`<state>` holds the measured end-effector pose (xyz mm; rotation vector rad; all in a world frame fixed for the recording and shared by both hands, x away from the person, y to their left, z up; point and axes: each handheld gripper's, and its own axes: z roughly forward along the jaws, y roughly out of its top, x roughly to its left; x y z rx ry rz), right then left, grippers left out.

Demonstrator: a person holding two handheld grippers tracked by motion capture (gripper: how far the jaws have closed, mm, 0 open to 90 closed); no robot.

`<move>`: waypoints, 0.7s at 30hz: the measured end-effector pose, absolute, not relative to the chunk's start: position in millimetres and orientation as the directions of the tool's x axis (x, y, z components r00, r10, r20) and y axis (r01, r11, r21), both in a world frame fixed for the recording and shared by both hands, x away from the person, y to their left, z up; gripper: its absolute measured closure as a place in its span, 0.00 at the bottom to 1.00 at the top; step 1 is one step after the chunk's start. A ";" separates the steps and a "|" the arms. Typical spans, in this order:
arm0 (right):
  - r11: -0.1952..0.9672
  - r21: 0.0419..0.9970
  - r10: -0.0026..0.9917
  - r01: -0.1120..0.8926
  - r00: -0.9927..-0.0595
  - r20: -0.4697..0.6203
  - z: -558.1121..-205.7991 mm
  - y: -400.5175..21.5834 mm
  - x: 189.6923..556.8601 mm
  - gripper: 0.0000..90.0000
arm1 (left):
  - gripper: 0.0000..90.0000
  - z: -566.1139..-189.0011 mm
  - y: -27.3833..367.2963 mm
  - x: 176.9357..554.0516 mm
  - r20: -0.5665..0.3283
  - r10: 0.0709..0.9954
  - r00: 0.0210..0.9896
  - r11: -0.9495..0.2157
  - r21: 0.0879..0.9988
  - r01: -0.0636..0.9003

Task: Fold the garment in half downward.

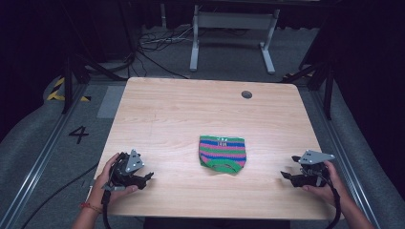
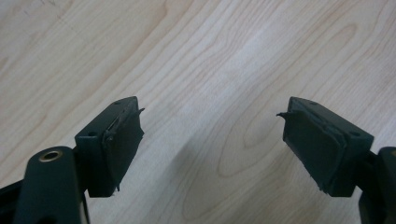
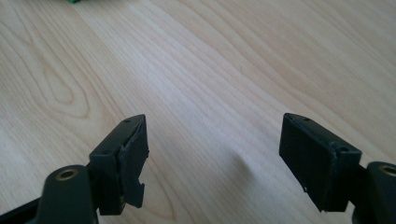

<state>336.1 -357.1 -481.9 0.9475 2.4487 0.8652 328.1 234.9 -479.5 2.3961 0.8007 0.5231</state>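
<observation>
One folded knitted garment [image 1: 222,153], striped in green, pink and blue, lay flat on a pale wooden table [image 1: 181,114], a little toward the person's side of the middle and slightly right of centre. It was the single loose item on the tabletop. Two hand-held grippers were present, one in each of the person's two hands. The left gripper [image 1: 148,178] sat low near the table's front left corner, well apart from the garment, and its jaws stood wide with bare wood grain between them, as the left gripper view [image 2: 210,135] showed. The right gripper [image 1: 285,176] sat near the front right edge, also apart from the garment, its jaws likewise spread and holding nothing; the right gripper view [image 3: 212,154] showed plain tabletop between them and a sliver of green at the top edge. Each gripper carried one grey three-cornered plate on top and trailed one dark cable. The table had rounded corners and one small round cable hole [image 1: 246,94] near its far edge. Around it lay grey carpeted floor [image 1: 47,157], marked with a black number four [image 1: 79,134] on the left. One white table frame [image 1: 232,33] stood beyond, with loose black cables [image 1: 157,43] on the floor beside it, and the background was dark.
</observation>
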 end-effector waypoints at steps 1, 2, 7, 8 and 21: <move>0.577 0.660 0.707 0.481 -0.699 -0.110 -483.2 -359.4 334.9 0.27 | 0.22 -479.5 234.9 328.1 0.182 0.640 0.746 -0.669 0.611 0.424; 0.577 0.660 0.707 0.481 -0.699 -0.110 -483.2 -359.4 334.9 0.27 | 0.22 -480.6 236.2 327.0 0.179 0.643 0.745 -0.668 0.607 0.430; 0.531 0.665 0.750 0.526 -0.657 -0.079 -493.9 -376.0 327.7 0.23 | 0.22 -487.1 242.9 322.1 0.134 0.659 0.740 -0.641 0.615 0.460; 0.531 0.665 0.750 0.526 -0.657 -0.079 -493.9 -376.0 327.7 0.23 | 0.22 -487.1 242.9 322.1 0.134 0.659 0.740 -0.641 0.615 0.460; 0.397 0.723 0.802 0.565 -0.596 0.026 -506.4 -400.8 322.0 0.17 | 0.16 -498.4 260.5 316.2 -0.031 0.735 0.678 -0.488 0.670 0.559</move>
